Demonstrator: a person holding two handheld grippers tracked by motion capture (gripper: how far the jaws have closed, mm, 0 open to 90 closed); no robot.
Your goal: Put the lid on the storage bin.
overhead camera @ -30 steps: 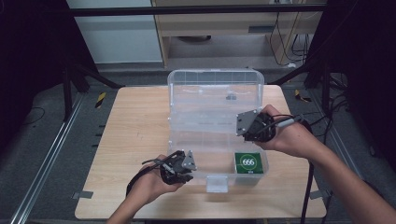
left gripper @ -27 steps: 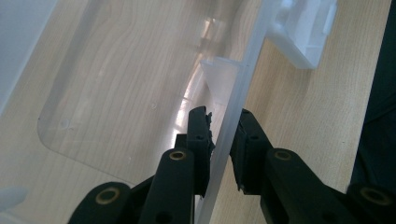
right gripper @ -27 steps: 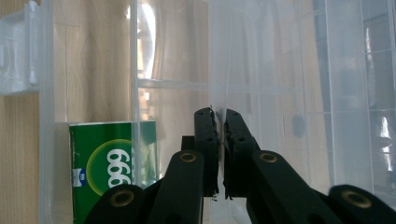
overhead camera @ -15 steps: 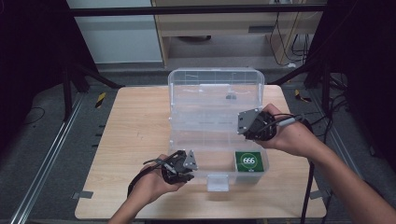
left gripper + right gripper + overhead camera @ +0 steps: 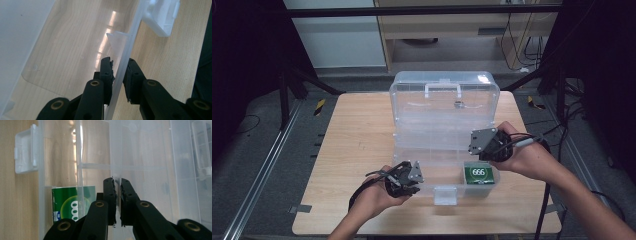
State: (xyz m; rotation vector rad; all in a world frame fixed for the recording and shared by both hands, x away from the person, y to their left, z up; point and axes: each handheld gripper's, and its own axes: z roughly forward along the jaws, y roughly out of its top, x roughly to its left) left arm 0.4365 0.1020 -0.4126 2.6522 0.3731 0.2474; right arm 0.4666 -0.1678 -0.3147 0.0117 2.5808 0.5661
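Wooden table [image 5: 352, 145]: green pack [image 5: 481, 174] reads "666".

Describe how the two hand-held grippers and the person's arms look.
Both the left gripper and the right gripper have black bodies, a grey three-cornered plate on top and a dark trailing cable. The jaws are black with brass-coloured pivot pins. The forearms are bare, no sleeves visible.

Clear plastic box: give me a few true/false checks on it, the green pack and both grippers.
1. The clear plastic box has its lid raised. True.
2. The green pack lies on the table outside the box. False: it sits in a front compartment at the box's right end.
3. The left gripper has the box's front wall between its jaws. True.
4. The right gripper grips the green pack. False: its jaws are shut on a clear wall of the box, beside the pack.
5. The white latch is at the front edge. True.
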